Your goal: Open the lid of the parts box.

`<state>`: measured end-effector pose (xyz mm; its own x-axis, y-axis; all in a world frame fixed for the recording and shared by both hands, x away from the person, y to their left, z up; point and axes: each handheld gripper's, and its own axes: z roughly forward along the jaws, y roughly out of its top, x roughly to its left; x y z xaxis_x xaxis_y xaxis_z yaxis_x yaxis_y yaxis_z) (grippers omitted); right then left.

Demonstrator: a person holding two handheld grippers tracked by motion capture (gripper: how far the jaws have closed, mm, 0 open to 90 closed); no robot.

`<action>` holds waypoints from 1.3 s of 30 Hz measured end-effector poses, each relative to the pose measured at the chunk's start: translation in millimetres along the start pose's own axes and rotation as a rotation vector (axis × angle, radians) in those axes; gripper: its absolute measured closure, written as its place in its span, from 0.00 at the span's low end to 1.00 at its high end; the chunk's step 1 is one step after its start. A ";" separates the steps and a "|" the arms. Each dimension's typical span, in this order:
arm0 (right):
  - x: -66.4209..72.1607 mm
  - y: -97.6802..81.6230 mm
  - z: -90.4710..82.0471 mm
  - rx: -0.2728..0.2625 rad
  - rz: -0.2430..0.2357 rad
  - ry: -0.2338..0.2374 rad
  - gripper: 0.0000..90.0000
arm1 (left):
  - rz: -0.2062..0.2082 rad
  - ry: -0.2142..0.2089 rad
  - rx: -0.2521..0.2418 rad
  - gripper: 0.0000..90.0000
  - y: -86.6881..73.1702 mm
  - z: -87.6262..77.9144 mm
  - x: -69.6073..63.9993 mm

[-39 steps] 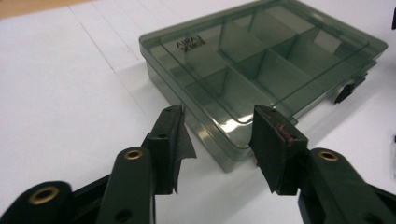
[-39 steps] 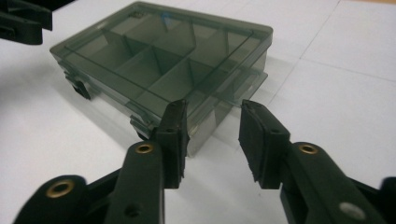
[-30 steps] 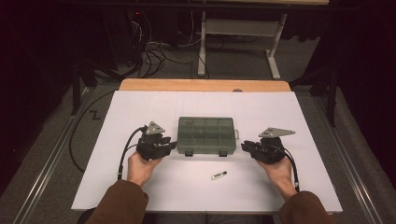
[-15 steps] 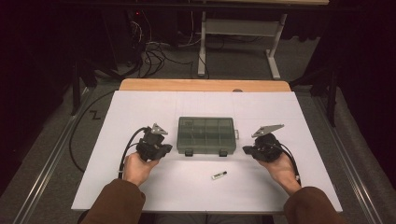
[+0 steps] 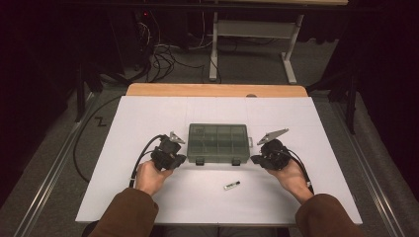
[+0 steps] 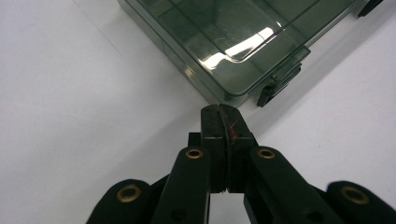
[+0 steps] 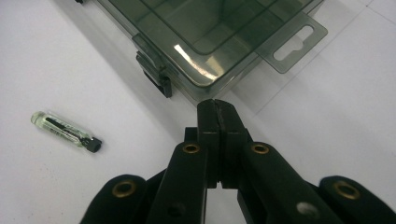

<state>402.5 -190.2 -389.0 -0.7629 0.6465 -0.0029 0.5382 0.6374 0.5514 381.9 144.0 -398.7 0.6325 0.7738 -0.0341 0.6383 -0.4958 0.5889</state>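
Left gripper (image 5: 181,159) sitting with both jaws pressed together on nothing, tips just off the near left corner of the smoky green compartment box (image 5: 218,143), lid down and both front latches closed. Right gripper (image 5: 256,159) same deal, jaws together and empty, parked just off the box's near right corner by the hang tab (image 7: 293,43). Box flat mid-way across the white table (image 5: 123,148), small clear vial with a black cap (image 5: 231,185) lying on its side nearer the person, apart from both grippers.
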 end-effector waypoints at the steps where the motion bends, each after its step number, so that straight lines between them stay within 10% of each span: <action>1: 0.2 0.3 0.2 0.004 -0.001 -0.002 1.00 | 0.003 0.004 0.001 0.99 0.2 0.4 0.0; 24: 2.4 -1.0 -4.4 -0.076 0.019 0.010 1.00 | 0.010 0.007 -0.033 0.88 0.8 -4.7 -4.0; 39: 0.2 2.0 -12.1 -0.133 0.053 0.010 0.97 | 0.032 0.089 -0.087 0.54 19.8 -7.8 -13.9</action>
<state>399.1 -193.9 -377.8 -0.7383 0.6734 0.0370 0.5261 0.5408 0.6563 382.3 126.6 -380.3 0.6080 0.7920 0.0552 0.5756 -0.4876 0.6565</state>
